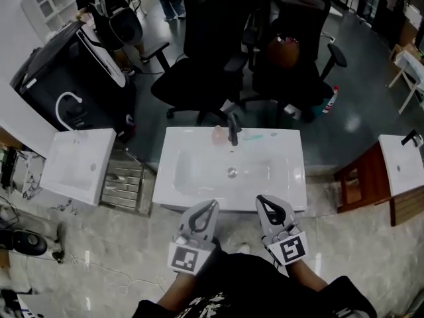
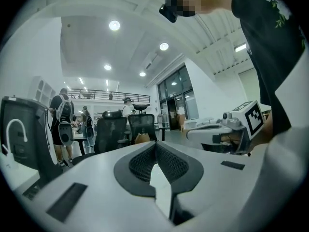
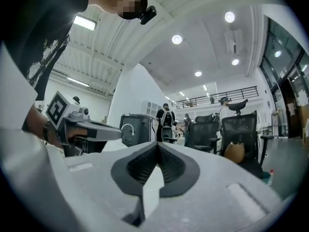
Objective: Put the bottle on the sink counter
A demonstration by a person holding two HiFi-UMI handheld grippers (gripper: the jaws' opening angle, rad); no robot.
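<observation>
A small pinkish bottle (image 1: 218,134) stands on the back ledge of the white sink counter (image 1: 192,197), just left of the dark faucet (image 1: 233,130). Both grippers are held up at the counter's near edge, well short of the bottle. My left gripper (image 1: 211,205) is shut with nothing between its jaws, and its own view shows the pads pressed together (image 2: 155,144). My right gripper (image 1: 261,199) is also shut and empty (image 3: 157,145). Each gripper view looks out level over the room, so neither shows the bottle.
A teal item (image 1: 255,136) lies right of the faucet. Black office chairs (image 1: 205,52) stand behind the counter. Another white basin (image 1: 76,164) is at the left, a metal rack (image 1: 126,181) between, a wooden cabinet (image 1: 361,181) at the right. People stand far off (image 2: 62,115).
</observation>
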